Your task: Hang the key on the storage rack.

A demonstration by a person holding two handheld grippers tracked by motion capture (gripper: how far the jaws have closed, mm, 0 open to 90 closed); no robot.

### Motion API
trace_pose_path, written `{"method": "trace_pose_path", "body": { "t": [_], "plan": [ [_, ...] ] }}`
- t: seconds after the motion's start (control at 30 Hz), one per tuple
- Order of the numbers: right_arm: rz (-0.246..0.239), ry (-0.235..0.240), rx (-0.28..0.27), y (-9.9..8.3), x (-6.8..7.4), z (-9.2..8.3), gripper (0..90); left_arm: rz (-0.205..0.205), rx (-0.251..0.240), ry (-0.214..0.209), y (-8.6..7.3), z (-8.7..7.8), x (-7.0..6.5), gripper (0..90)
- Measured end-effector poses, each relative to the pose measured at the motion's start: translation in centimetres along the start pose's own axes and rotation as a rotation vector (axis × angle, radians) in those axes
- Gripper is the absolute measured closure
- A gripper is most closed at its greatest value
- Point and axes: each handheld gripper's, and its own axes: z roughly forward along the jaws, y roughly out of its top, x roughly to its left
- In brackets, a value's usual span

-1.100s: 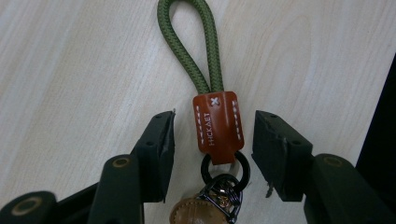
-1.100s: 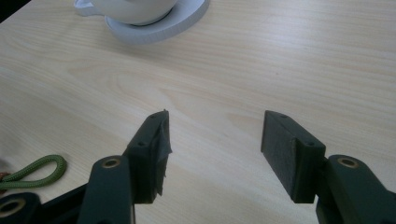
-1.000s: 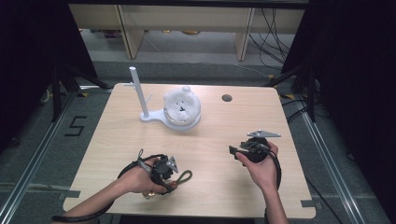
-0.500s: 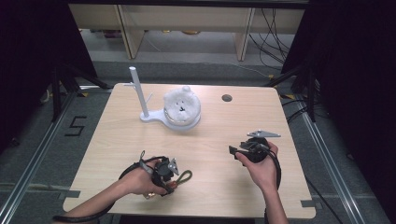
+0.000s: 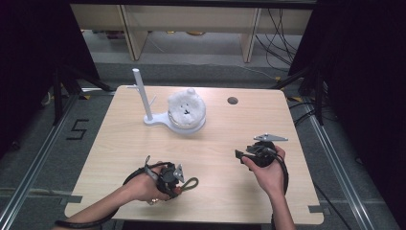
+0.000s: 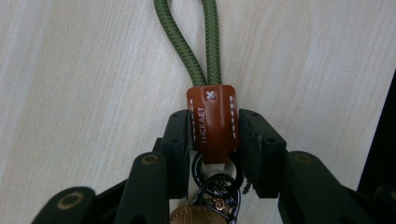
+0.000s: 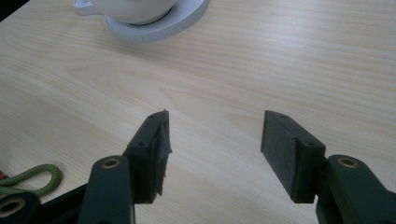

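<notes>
I have the brown leather tab with white stitching [image 6: 212,119] at the centre of the left gripper view, joining a green braided cord loop [image 6: 196,39] that runs to the top edge and dark metal key rings [image 6: 217,184] below it. My left gripper [image 6: 212,140] has just been closing, and its two black jaws now pinch the tab from both sides. In the high view that gripper [image 5: 168,178] sits at the lower left of the frame, with the cord loop [image 5: 190,183] lying on the pale wooden table [image 5: 225,139] just right of it. My right gripper [image 5: 249,155] is at the lower right; in its own view the jaws [image 7: 215,149] stand spread over bare wood. Toward the upper centre sits a white fluffy toy [image 5: 186,109] on a white round base with an upright post [image 5: 139,91].
</notes>
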Motion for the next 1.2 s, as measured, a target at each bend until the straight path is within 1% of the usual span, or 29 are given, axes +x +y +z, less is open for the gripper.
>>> {"method": "trace_pose_path", "body": {
  "t": [0.03,0.07,0.1,0.17,0.27,0.3,0.4,0.43,0.47,0.5,0.53,0.57,0.63,0.7,0.73,0.77,0.8,0.83,0.87,0.9,0.93,0.97,1.0,1.03,1.07,1.1,1.13,1.17,1.2],
  "plan": [
    [0.000,0.004,-0.004,0.0,0.0,0.1,43.2,0.004,-0.001,0.000,0.0,0.0,0.0,65.7],
    [0.017,-0.001,0.004,0.0,0.1,0.0,43.2,0.005,-0.004,0.001,0.0,0.0,0.0,66.1],
    [-0.013,-0.007,-0.004,0.0,-0.1,0.0,43.2,0.009,-0.006,0.003,-0.1,0.0,-0.1,66.4],
    [-0.010,-0.007,-0.004,0.0,-0.1,0.0,43.2,0.017,-0.010,0.008,-0.1,0.0,-0.1,66.8],
    [-0.017,-0.003,-0.011,0.0,-0.2,0.0,43.2,0.009,-0.024,0.008,-0.3,-0.1,-0.2,67.2],
    [0.024,0.006,-0.002,-0.1,0.1,-0.1,43.3,0.007,-0.027,0.008,-0.4,-0.1,-0.1,67.3],
    [0.030,0.005,-0.001,-0.1,0.0,-0.1,43.2,-0.007,-0.044,0.011,-0.8,-0.1,-0.1,67.4],
    [0.049,0.006,-0.015,-0.1,0.0,0.0,43.3,-0.012,-0.055,0.014,-0.9,-0.2,-0.1,67.5],
    [0.030,0.005,-0.013,-0.1,-0.1,0.0,43.3,-0.015,-0.066,0.012,-1.0,-0.2,0.0,67.5],
    [-0.011,-0.007,-0.019,-0.1,-0.4,0.0,43.3,-0.019,-0.075,0.013,-1.1,-0.3,0.0,67.5],
    [0.035,-0.004,0.001,-0.1,-0.1,-0.1,43.3,-0.035,-0.097,0.013,-1.3,-0.3,0.0,67.5],
    [0.038,0.004,-0.010,-0.2,-0.2,0.0,43.3,-0.041,-0.117,0.014,-1.4,-0.4,0.1,67.5],
    [0.044,0.003,-0.011,-0.3,-0.2,0.0,43.4,-0.057,-0.152,0.019,-1.8,-0.7,0.2,67.5],
    [0.046,-0.001,-0.011,-0.3,-0.2,0.1,43.4,-0.072,-0.178,0.028,-2.2,-1.0,0.3,67.6],
    [0.009,-0.012,-0.017,-0.3,-0.4,0.1,43.4,-0.092,-0.200,0.030,-2.3,-1.1,0.3,67.5],
    [0.045,-0.007,-0.004,-0.3,-0.2,0.0,43.4,-0.132,-0.246,0.030,-2.5,-1.1,0.1,67.6],
    [0.043,-0.007,-0.006,-0.3,-0.2,0.1,43.4,-0.141,-0.259,0.035,-2.7,-1.3,0.2,67.6],
    [0.040,-0.015,-0.006,-0.3,-0.2,0.1,43.4,-0.141,-0.263,0.043,-2.9,-1.5,0.3,67.6],
    [0.043,-0.009,-0.015,-0.4,-0.1,0.2,43.4,-0.138,-0.269,0.049,-3.1,-1.7,0.5,67.6],
    [0.047,0.004,-0.016,-0.4,-0.1,0.2,43.4,-0.154,-0.280,0.051,-3.3,-1.9,0.5,67.5],
    [0.048,-0.001,-0.017,-0.4,-0.1,0.2,43.4,-0.138,-0.282,0.059,-3.5,-2.1,0.8,67.5],
    [0.048,0.002,-0.016,-0.4,-0.1,0.2,43.4,-0.169,-0.317,0.062,-3.6,-2.1,0.7,67.5],
    [0.048,0.004,-0.016,-0.4,-0.1,0.2,43.4,-0.150,-0.306,0.067,-3.9,-2.4,0.9,67.5],
    [0.048,0.000,-0.017,-0.4,-0.1,0.2,43.4,-0.153,-0.319,0.071,-4.1,-2.6,1.0,67.5],
    [0.048,0.001,-0.018,-0.4,-0.1,0.2,43.4,-0.169,-0.337,0.074,-4.3,-2.7,1.0,67.5],
    [0.047,0.001,-0.018,-0.4,-0.2,0.2,43.4,-0.166,-0.353,0.082,-4.5,-2.8,1.1,67.5],
    [0.046,0.001,-0.015,-0.4,-0.2,0.2,43.4,-0.205,-0.385,0.077,-4.6,-2.8,0.9,67.6],
    [0.045,-0.002,-0.010,-0.4,-0.2,0.2,43.4,-0.215,-0.413,0.089,-4.8,-2.9,0.9,67.6],
    [0.045,-0.006,-0.006,-0.4,-0.2,0.1,43.4,-0.236,-0.438,0.096,-4.9,-2.9,0.9,67.6]
  ]
}}
